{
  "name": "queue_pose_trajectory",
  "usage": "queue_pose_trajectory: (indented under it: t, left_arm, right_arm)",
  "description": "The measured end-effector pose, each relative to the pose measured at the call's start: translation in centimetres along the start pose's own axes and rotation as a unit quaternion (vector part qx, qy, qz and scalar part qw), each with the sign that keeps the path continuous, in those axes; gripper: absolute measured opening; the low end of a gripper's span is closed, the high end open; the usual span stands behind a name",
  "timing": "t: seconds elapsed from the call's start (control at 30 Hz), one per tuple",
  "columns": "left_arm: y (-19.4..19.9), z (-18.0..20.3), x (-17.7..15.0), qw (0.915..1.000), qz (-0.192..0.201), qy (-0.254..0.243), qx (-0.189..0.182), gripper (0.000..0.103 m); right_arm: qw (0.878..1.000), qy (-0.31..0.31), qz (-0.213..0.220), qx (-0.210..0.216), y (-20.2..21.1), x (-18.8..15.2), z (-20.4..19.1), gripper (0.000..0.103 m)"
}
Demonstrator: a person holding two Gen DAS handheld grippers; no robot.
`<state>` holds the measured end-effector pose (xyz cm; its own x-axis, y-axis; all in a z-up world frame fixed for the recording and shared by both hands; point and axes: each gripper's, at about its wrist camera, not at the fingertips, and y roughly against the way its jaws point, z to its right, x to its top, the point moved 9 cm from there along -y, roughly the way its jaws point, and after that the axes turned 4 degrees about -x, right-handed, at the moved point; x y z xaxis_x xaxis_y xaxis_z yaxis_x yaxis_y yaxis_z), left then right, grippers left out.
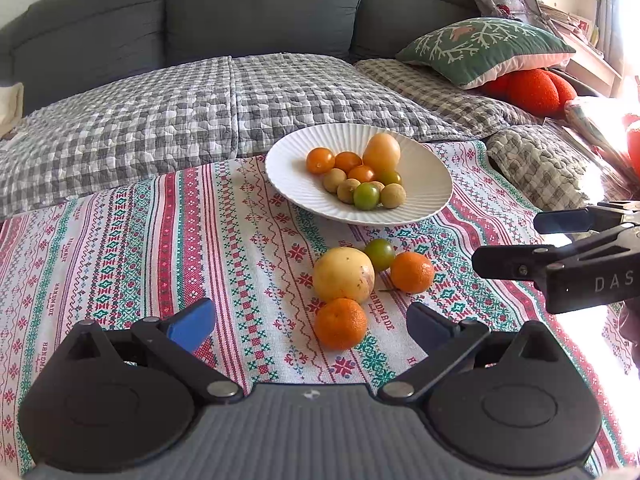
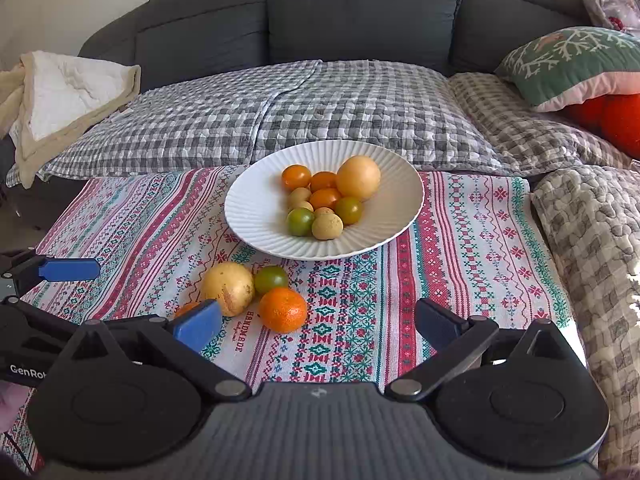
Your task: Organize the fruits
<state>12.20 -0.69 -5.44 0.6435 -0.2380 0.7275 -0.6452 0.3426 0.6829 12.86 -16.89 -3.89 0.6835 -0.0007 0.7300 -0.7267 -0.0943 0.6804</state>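
- Sitting loose on the red, green and white patterned tablecloth (image 1: 224, 248) are four fruits, just in front of the white ribbed ceramic plate (image 1: 420, 168): a large pale yellow round fruit (image 1: 343, 275), two orange mandarins (image 1: 340, 323) (image 1: 412, 272) and a small green tomato (image 1: 379, 254).
- Both claws gape wide with nothing in them: the left gripper (image 1: 312, 326) hangs over the near mandarin, the right gripper (image 2: 320, 326) beside the other.
- The mandarins look soft-skinned and light; squeeze gently across the widest part.
- The yellow fruit seems heavier, smooth, and likely to roll.
- The plate already holds a heap, so fruit set on it could tumble.
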Motion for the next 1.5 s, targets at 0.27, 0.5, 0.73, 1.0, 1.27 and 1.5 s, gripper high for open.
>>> queue_pose_trajectory:
  t: [0.27, 0.5, 0.73, 1.0, 1.27, 1.5]
  left_arm:
    - [-0.1, -1.1, -0.8, 0.9998, -0.001, 0.017, 0.004, 0.087]
    - [-1.2, -1.0, -1.5, 0.9997, -0.003, 0.022, 0.005, 0.087]
    - [-2.6, 0.1, -2.1, 0.9997, -0.016, 0.019, -0.004, 0.087]
    - [-3.9, 0.8, -1.8, 0.9981, -0.031, 0.038, -0.036, 0.056]
    - [-4.6, 1.4, -1.7, 0.9976, -0.039, 0.036, -0.045, 0.038]
    - [-4.9, 1.1, -1.6, 0.9972, -0.042, 0.044, -0.044, 0.016]
  right_arm:
    - [1.0, -0.001, 0.014, 0.0, 0.4, 0.0, 0.5, 0.103]
    - [1.0, 0.015, 0.008, -0.016, -0.2, -1.6, 1.4, 0.103]
    - [0.999, 0.018, -0.017, -0.023, -1.2, -3.4, 2.2, 0.103]
    - [0.999, 0.025, -0.036, -0.019, -2.1, -4.3, 2.2, 0.103]
    - [0.999, 0.035, -0.035, -0.015, -2.2, -4.2, 1.8, 0.103]
    - [0.998, 0.043, -0.032, -0.016, -2.2, -4.1, 1.5, 0.103]
